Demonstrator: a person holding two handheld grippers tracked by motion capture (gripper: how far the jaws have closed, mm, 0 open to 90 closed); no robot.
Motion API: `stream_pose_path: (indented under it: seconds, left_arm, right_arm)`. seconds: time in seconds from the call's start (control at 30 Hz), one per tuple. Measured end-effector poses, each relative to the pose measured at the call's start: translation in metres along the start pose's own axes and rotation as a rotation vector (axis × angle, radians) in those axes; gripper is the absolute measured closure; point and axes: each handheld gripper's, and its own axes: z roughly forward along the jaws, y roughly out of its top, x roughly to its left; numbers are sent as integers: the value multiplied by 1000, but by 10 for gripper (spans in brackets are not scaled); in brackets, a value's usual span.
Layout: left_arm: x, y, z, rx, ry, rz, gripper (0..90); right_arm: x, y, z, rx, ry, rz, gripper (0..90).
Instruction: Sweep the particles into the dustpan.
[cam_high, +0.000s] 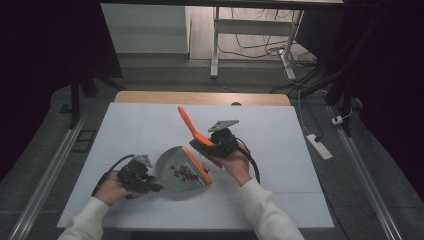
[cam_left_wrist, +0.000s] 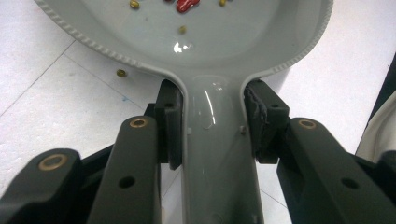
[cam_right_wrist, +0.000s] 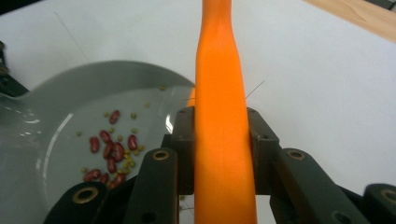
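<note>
High view: white table (cam_high: 150, 125) with a grey dustpan (cam_high: 172, 162) lying near its middle, orange lip (cam_high: 200, 167) along the pan's right edge, red beans (cam_high: 184, 172) piled inside close to that lip

Left gripper (cam_high: 137, 177) low at the pan's left, clamped on the grey handle, held in the person's left hand (cam_high: 112, 189). Right gripper (cam_high: 220, 142) just above and to the right of the pan, clenched on an orange brush (cam_high: 192, 129), brush handle slanting up and away to the left, dark bristles (cam_high: 200, 147) hanging just over the pan's lip; whether touching it, cannot tell

Left gripper view: both black jaws pressed flat against the sides of the dustpan handle (cam_left_wrist: 217, 154), pan bowl spreading out beyond, a few small yellowish grains (cam_left_wrist: 182, 29) and one red bean (cam_left_wrist: 187, 4) inside, one stray grain (cam_left_wrist: 121, 73) on the table just outside the ribbed rim

Right gripper view: jaws closed on the orange brush handle (cam_right_wrist: 222, 116) from both sides, handle rising straight up between them, dustpan (cam_right_wrist: 56, 116) to the left with red beans (cam_right_wrist: 109, 151) and small green-yellow grains scattered among them
</note>
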Motion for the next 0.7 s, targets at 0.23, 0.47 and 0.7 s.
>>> stream_pose_path:
  seconds: [0.23, 0.47, 0.7]
  left_arm:
    - [0, -1, 0, -4, 0, -1, 620]
    - [-1, -1, 0, 0, 3, 2, 620]
    - [0, -1, 0, 0, 2, 1, 620]
  right_arm:
    - [-5, -10, 5, 40, -15, 14, 693]
    - [-7, -15, 6, 53, -25, 23, 693]
    - [-7, -22, 14, 73, -20, 39, 694]
